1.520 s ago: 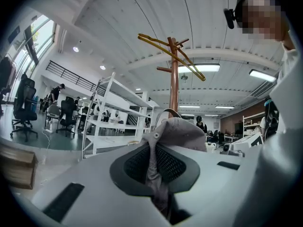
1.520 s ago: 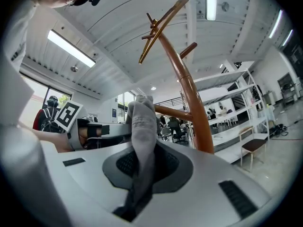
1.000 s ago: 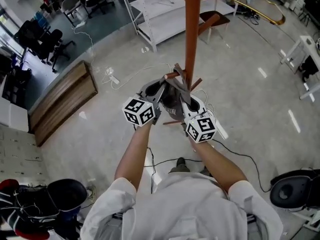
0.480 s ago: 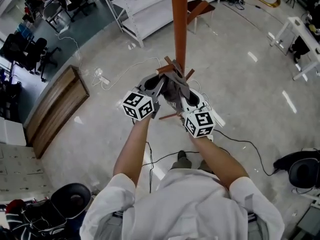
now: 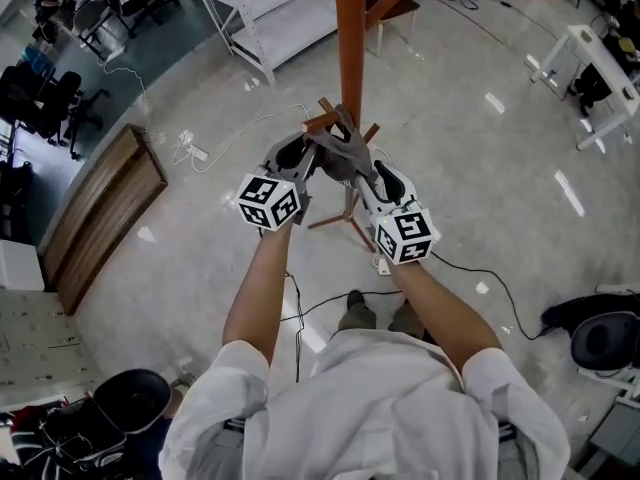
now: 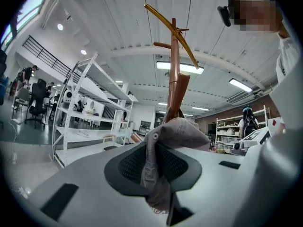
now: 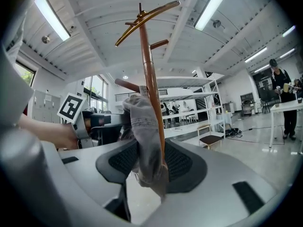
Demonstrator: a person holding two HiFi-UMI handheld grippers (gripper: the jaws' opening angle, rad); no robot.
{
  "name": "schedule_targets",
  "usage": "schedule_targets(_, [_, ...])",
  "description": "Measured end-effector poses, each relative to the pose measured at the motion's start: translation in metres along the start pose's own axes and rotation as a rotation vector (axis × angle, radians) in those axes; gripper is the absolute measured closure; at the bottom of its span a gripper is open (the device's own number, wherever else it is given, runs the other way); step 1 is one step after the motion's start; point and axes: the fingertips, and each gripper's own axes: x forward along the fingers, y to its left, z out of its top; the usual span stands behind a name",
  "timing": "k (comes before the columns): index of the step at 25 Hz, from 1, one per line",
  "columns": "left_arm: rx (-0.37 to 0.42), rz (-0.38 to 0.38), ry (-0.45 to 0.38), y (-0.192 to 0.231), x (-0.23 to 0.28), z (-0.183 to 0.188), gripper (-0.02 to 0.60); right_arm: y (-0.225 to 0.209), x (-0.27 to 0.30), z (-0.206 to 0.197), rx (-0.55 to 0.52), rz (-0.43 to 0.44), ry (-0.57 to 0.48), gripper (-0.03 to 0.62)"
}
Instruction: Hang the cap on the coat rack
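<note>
The cap (image 7: pixel 142 126), against the coat rack (image 7: pixel 149 70), may drop unless hooked: the right gripper (image 7: pixel 151 167) has just been opening its jaws around it, and only the left gripper (image 6: pixel 156 167) clamps it.

- The right tongs (image 7: pixel 150 171) have just been opening; the grey cap (image 7: pixel 141 126) hangs between them.
- The coat rack (image 7: pixel 147 60) pole rises along the cap's right edge.

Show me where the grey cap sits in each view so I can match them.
Head view: cap upper centre, against the coat rack pole.
Left gripper view: cap at centre, its fabric pinched between the jaws.
Right gripper view: cap at centre, hanging between jaws that have just been opening.
Shared landmark: the brown coat rack pole, running up from the cap in all three.
</note>
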Motion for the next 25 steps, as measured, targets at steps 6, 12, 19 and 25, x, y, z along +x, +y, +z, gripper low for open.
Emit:
schedule_targets(6, [-0.001, 0.081, -0.014, 0.019, -0.036, -0.005, 0.48, -0.012, -0.016, -0.003, -0.011, -0.023, 0.004, 0.433])
schedule_targets(12, [-0.057, 0.189, -0.035, 0.015, -0.082, -0.009, 0.484, -0.036, -0.046, 0.023, -0.034, 0.008, -0.024, 0.465])
schedule_targets(19, [-0.089, 0.25, -0.108, -0.061, -0.125, -0.006, 0.553, -0.059, -0.121, 0.052, -0.076, 0.109, -0.093, 0.551])
schedule_targets(25, [-0.045, 0.278, -0.16, -0.165, -0.12, 0.005, 0.565, -0.088, -0.206, 0.074, -0.092, 0.22, -0.138, 0.563])
